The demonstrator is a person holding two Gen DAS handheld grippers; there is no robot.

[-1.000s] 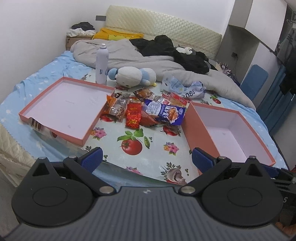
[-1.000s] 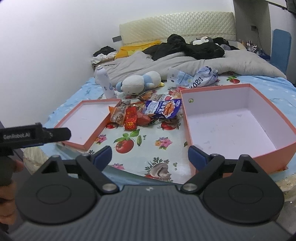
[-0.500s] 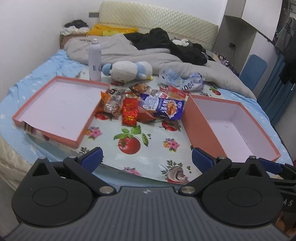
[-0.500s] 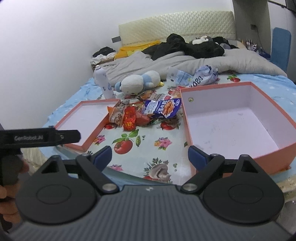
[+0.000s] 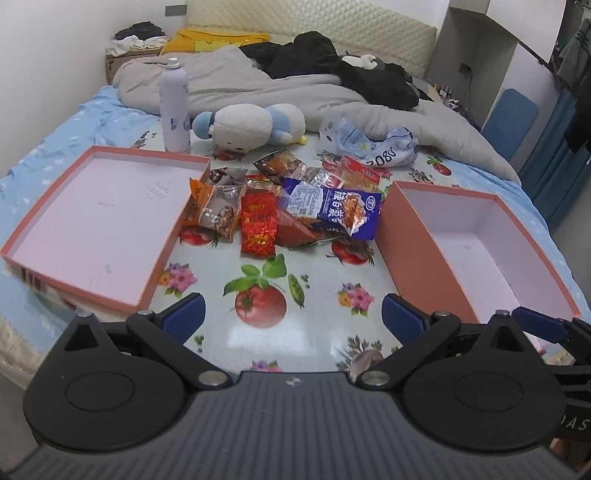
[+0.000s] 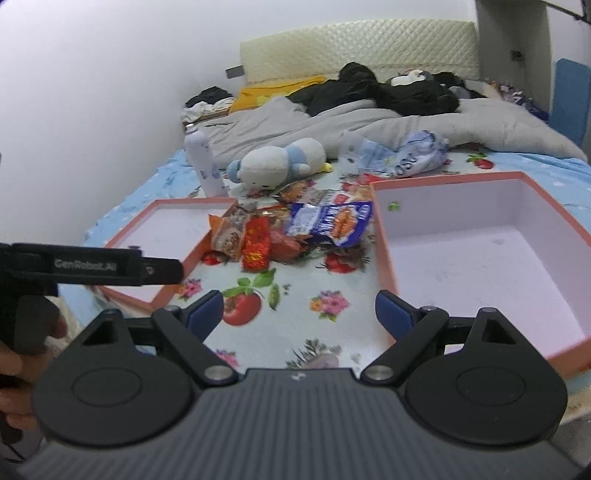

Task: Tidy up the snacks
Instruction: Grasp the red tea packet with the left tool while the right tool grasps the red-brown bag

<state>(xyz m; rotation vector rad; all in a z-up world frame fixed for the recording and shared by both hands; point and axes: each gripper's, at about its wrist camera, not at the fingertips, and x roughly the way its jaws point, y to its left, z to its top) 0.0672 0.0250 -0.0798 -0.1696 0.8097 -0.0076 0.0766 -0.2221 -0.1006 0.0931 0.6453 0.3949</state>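
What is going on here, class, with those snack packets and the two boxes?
A person holds a hand-held gripper in each hand: the left hand-held gripper and the right hand-held gripper, both open and empty. The snack packets lie heaped on the tablecloth between a shallow pink lid and a deeper pink box. Both are empty; sorting hasn't started.

Bed [image 5: 48, 155] with blue sheet, partly covered by a fruit-and-flower oilcloth [image 5: 258, 295]. White spray bottle [image 5: 174, 107] stands upright near the plush toy [image 5: 251, 123] — white and blue, lying on its side. Crumpled plastic bag [image 5: 373, 146] just right of the toy. Grey duvet [image 5: 258, 85] bunched behind; black clothing [image 5: 340, 70] on top. Quilted headboard [image 5: 314, 35] against the wall — blue chair [image 5: 511, 118] at far right.
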